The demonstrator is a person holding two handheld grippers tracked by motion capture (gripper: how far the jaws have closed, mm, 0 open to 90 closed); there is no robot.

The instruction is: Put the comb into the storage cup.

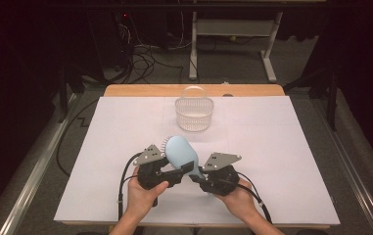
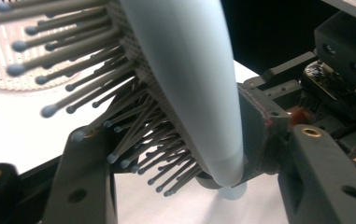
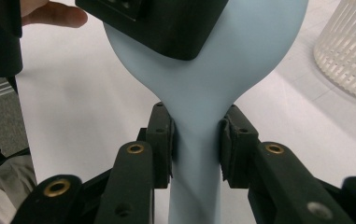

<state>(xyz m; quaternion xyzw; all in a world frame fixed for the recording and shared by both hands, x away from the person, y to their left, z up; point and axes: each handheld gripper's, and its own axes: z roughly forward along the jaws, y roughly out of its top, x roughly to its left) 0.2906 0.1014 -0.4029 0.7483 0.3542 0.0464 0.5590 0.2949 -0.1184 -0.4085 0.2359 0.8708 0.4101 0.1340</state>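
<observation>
A light blue hairbrush [image 1: 180, 149] is held above the white table sheet between both grippers. My right gripper [image 1: 197, 177] is shut on the neck of its handle, and the right gripper view shows both pads pressing the handle [image 3: 196, 158] just below the head. My left gripper [image 1: 181, 169] is shut across the brush head. In the left gripper view one jaw meets the bristles [image 2: 133, 140] and the other presses the smooth back [image 2: 185, 70]. A jaw of the left gripper [image 3: 157, 23] covers the top of the head in the right gripper view.
A white slatted basket [image 1: 194, 113] with a handle stands upright at the middle back of the white sheet [image 1: 272, 147]. The basket [image 3: 348, 56] also shows beyond the brush. The wooden table edge [image 1: 140, 90] lies behind it, with cables on the floor beyond.
</observation>
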